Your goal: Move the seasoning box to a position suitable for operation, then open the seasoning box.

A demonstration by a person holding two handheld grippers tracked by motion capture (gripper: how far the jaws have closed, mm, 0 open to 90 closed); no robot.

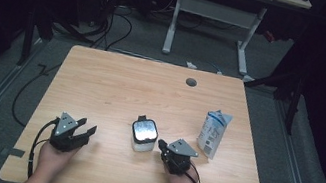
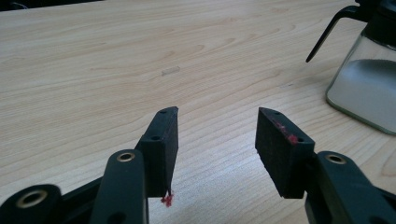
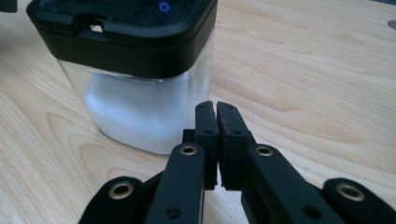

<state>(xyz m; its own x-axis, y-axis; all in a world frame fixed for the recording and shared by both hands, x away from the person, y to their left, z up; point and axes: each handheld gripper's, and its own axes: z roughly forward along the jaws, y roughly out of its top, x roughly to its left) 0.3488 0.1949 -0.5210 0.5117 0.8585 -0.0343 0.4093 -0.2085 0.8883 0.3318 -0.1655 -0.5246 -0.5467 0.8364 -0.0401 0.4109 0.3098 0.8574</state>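
Glass jar (image 1: pixel 144 136): black lid, white fill; stands on counter (image 1: pixel 121 84) between both fingers, touching neither.
Right fingers (image 3: pixel 215 122): clenched on nothing, tips just beside jar.
Left fingers (image 2: pixel 215 133): released, nothing between; jar off to their right.
Pouch (image 1: pixel 213 132): beyond right fingers.

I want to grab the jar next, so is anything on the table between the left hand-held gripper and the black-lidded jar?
Nothing visible: only bare table lies between the left hand-held gripper and the jar.
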